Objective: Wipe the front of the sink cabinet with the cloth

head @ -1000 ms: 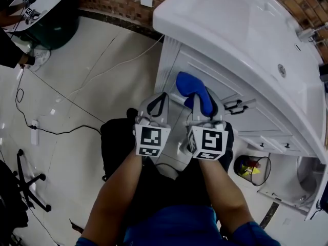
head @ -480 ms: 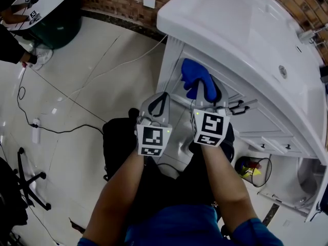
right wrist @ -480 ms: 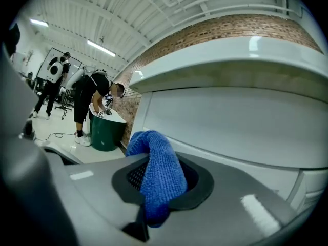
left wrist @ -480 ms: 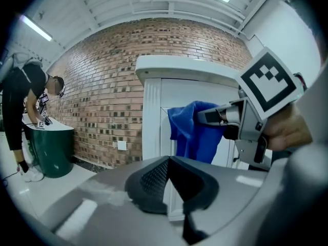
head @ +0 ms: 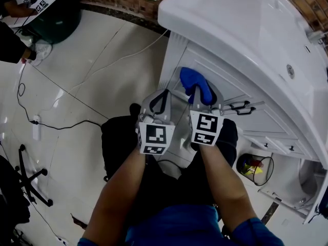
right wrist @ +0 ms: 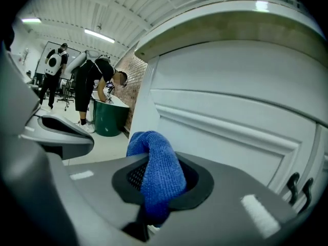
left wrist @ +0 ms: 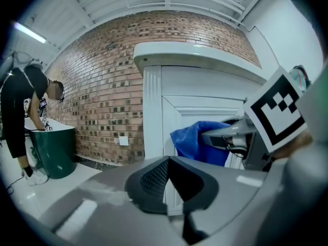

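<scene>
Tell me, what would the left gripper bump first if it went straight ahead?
Probably the white panelled front of the sink cabinet, near its corner post. The left gripper, jaws shut, points there; the blue cloth sits to its right.

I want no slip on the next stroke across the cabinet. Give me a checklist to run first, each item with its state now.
1. Cloth clamped in right gripper: ok.
2. Left gripper shut, empty, apart from the cloth: ok.
3. Cloth pressed against cabinet front: cannot tell.
4. Cloth spread flat for wiping: not ok, it is bunched.
5. Black handles apart from the cloth, off to its right: ok.
</scene>
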`<action>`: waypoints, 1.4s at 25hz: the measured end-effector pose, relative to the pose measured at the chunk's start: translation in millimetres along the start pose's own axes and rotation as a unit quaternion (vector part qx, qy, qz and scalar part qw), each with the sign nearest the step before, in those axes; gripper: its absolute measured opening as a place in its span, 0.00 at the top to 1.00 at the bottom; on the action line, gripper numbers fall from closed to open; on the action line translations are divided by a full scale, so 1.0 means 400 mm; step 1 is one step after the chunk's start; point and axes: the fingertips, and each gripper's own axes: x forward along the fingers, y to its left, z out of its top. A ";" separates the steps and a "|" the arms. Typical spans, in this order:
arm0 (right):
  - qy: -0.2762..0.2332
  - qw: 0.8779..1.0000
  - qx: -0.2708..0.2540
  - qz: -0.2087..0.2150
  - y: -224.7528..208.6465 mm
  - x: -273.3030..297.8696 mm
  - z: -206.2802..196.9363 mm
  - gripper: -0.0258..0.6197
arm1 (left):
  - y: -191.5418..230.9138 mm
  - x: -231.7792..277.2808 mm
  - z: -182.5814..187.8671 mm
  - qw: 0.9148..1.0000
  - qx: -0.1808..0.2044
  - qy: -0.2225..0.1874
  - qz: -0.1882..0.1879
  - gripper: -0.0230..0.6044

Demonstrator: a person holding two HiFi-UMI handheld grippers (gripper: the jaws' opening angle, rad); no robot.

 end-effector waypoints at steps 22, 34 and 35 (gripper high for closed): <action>0.246 0.968 -0.022 0.044 0.098 0.148 -0.475 0.87 | 0.022 0.073 -0.123 0.996 -0.016 0.083 0.004 0.95; 0.305 0.950 -0.025 0.056 0.129 0.183 -0.576 0.87 | 0.023 0.082 -0.137 0.995 -0.033 0.096 -0.002 0.95; 0.303 0.951 -0.024 0.057 0.129 0.180 -0.571 0.87 | 0.022 0.082 -0.135 0.995 -0.034 0.096 -0.003 0.95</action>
